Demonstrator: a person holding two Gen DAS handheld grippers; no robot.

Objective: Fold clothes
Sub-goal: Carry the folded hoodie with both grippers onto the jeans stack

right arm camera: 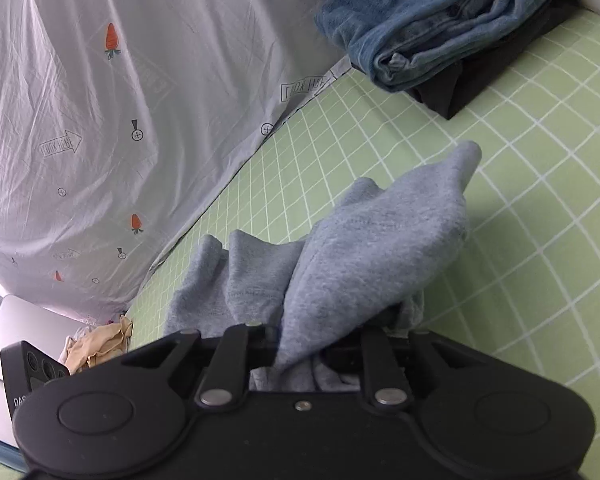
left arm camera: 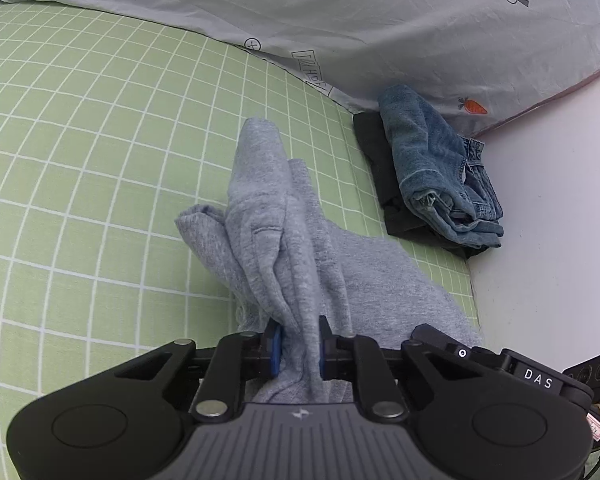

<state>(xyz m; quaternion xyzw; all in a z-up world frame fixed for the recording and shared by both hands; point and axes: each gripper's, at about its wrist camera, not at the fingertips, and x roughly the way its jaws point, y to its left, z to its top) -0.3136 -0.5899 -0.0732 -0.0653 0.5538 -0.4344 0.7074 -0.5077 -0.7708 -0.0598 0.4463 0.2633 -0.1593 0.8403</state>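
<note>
A grey sweat garment (left arm camera: pixel 284 224) lies bunched on the green checked bed sheet (left arm camera: pixel 80 140). My left gripper (left arm camera: pixel 299 350) is shut on a gathered fold of it, blue pads pressing the cloth from both sides. In the right wrist view the same grey garment (right arm camera: pixel 372 232) rises in a peaked fold, and my right gripper (right arm camera: pixel 300 350) is shut on its near end; the fingertips are hidden under the cloth. Folded blue jeans (left arm camera: pixel 436 168) rest on a folded black garment (left arm camera: pixel 380 160) near the wall, and the jeans (right arm camera: pixel 432 28) also appear at the top of the right wrist view.
A pale grey quilt with carrot prints (right arm camera: pixel 100 120) borders the sheet. A white wall (left arm camera: pixel 548 208) runs along the bed's right side. A silver laptop (right arm camera: pixel 24 328) and a crumpled beige cloth (right arm camera: pixel 100 344) lie at the quilt's foot. Part of the other gripper (left arm camera: pixel 588 376) shows at the right edge.
</note>
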